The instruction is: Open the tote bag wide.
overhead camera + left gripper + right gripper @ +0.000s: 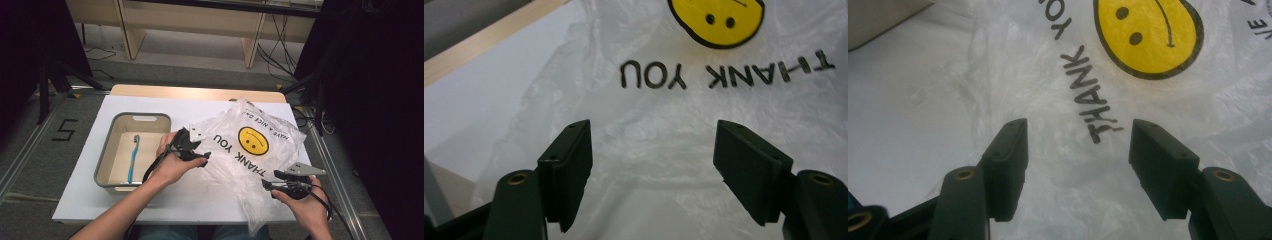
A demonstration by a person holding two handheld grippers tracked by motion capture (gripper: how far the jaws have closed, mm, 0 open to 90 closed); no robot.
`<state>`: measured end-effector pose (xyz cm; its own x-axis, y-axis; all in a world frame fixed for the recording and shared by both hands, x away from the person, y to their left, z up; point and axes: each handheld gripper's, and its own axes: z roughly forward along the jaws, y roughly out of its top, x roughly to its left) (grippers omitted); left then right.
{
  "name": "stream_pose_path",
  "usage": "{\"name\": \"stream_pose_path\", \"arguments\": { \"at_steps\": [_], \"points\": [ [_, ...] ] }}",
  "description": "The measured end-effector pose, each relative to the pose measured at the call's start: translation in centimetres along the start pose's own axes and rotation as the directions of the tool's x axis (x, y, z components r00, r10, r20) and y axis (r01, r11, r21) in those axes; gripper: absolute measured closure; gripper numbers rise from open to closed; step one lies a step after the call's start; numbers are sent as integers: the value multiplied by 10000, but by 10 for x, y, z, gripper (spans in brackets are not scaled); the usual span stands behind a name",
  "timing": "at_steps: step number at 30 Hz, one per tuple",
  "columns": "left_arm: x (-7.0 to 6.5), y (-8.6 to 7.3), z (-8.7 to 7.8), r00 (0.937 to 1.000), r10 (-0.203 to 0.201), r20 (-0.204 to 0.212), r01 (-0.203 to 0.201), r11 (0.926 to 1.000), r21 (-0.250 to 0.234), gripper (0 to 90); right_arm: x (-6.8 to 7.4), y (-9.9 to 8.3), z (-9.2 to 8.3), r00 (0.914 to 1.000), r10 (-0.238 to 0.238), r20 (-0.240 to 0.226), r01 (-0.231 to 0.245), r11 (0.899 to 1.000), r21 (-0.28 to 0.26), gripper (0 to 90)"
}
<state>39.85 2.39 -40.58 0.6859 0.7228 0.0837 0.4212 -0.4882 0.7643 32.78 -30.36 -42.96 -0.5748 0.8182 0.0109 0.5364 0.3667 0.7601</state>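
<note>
High view: a clear plastic bag, printed with a yellow smiley face and "THANK YOU", lies crumpled across the right half of the white desk. Its long axis runs from the far right corner toward the near edge, where a tail of film hangs over. The left claw sits at the bag's left edge, beside the lettering, so the film lies to its right. The right claw sits at the bag's near right side, with the film ahead of it and to its left. Both are close to the plastic; the left one looks a little nearer the bag's printed middle. A grey bin stands apart on the left of the desk, with a blue toothbrush lying lengthwise inside.

Left gripper view: the left claw is spread wide, and nothing is pinched. The wrinkled film lies under and ahead of it, the lettering upside down beyond the jaws.

Right gripper view: the right claw is also spread, its pads clear of the plastic. The word "THANK" runs away between the jaws toward the smiley face. A pinch here would likely need the claw lowered into a raised fold.
</note>
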Motion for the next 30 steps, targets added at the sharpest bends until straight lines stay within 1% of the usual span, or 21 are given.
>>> {"name": "stream_pose_path", "arguments": {
  "at_steps": [4,5,6,7,9,11,14,15,17,19,22,27,30],
  "points": [
    [-13,-9,-1,9991,358,219,-361,9993,107,318,3,8,10,9997,-160,-180,161,9999,25,409],
    [-16,-11,-1,9985,464,298,-468,9988,153,318,3,8,10,9997,-160,-180,161,9999,25,409],
    [-19,-13,-1,9984,466,316,-472,9988,164,318,5,11,15,9993,-267,-276,268,9996,27,408],
    [-22,-16,-1,9976,610,331,-617,9978,226,320,6,13,17,9991,-296,-307,297,9996,39,409],
    [-28,-22,-1,9965,679,486,-694,9972,289,320,6,15,19,9989,-348,-329,349,9994,38,409],
    [-35,-28,-2,9939,889,650,-917,9949,417,320,8,19,23,9985,-387,-392,390,9992,73,409],
    [-44,-38,-2,9912,1043,815,-1080,9932,424,326,12,25,33,9966,-626,-537,635,9978,162,418],
    [-46,-41,-2,9911,1046,826,-1079,9935,371,326,12,25,33,9966,-626,-537,635,9978,162,418],
    [-50,-47,0,9898,1078,927,-1122,9927,436,330,14,28,38,9958,-693,-602,707,9973,212,423],
    [-52,-52,-1,9885,1122,1019,-1178,9918,503,330,16,30,42,9945,-779,-694,798,9965,243,425],
    [-55,-58,-1,9880,1137,1049,-1202,9911,570,330,20,33,48,9927,-881,-825,908,9954,297,426],
    [-58,-67,1,9895,1019,1022,-1066,9934,414,330,24,40,58,9894,-1011,-1038,1052,9938,349,426],
    [-60,-71,2,9885,1053,1086,-1101,9931,395,328,25,44,62,9869,-1166,-1111,1213,9920,358,427]
  ]
}}
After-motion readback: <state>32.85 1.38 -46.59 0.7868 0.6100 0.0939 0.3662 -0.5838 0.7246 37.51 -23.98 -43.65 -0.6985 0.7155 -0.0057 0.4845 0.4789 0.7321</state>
